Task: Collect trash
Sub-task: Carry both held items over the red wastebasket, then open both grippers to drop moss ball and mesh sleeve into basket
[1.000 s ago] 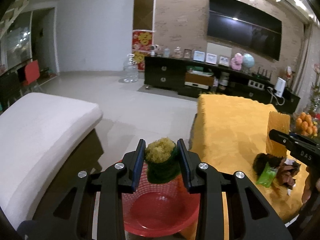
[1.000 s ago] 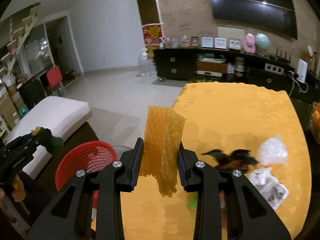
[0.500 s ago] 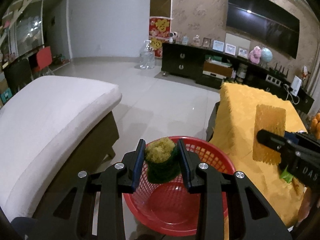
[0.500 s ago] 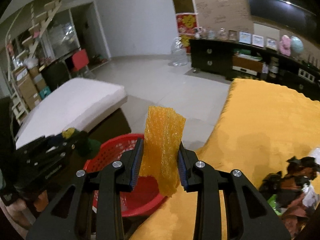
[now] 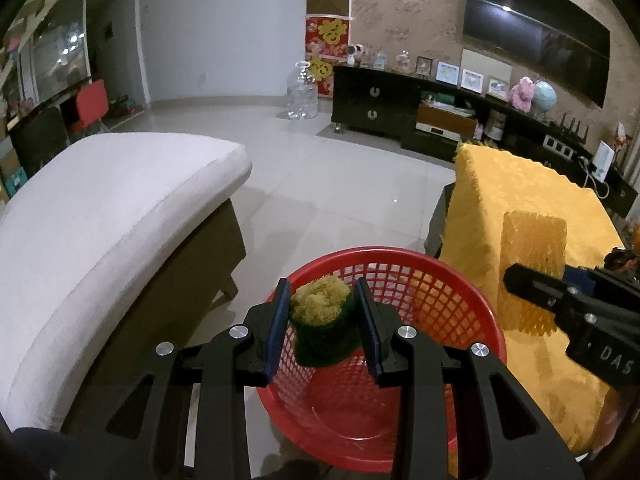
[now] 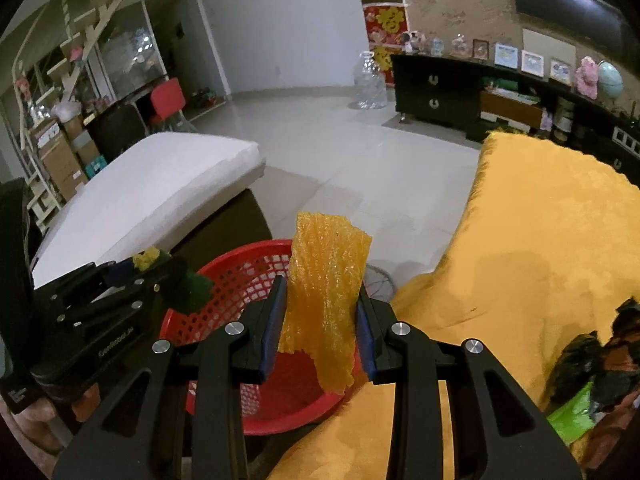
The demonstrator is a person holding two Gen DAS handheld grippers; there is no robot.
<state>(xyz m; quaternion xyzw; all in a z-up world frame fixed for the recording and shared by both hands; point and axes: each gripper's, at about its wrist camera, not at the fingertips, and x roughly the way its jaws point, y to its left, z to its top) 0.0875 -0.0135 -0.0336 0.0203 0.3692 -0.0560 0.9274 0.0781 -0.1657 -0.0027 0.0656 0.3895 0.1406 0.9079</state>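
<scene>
The left gripper (image 5: 322, 312), clenched on a green-and-yellow scrubber (image 5: 322, 316), hangs directly above the red basket (image 5: 452, 304) at lower centre; the right gripper (image 6: 322, 316) pinches upright orange mesh (image 6: 326, 292) over its right rim

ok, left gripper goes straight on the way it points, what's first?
Probably the red basket: the left gripper, shut on the sponge, points down over its open mouth toward the far inner wall. Depth is unclear; it might clear the rim and meet the floor.

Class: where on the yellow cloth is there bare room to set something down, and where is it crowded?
Bare: the yellow cloth from its far edge by the dark cabinet to mid-table. Crowded: the near right corner, where dark wrappers and a green packet lie.
</scene>
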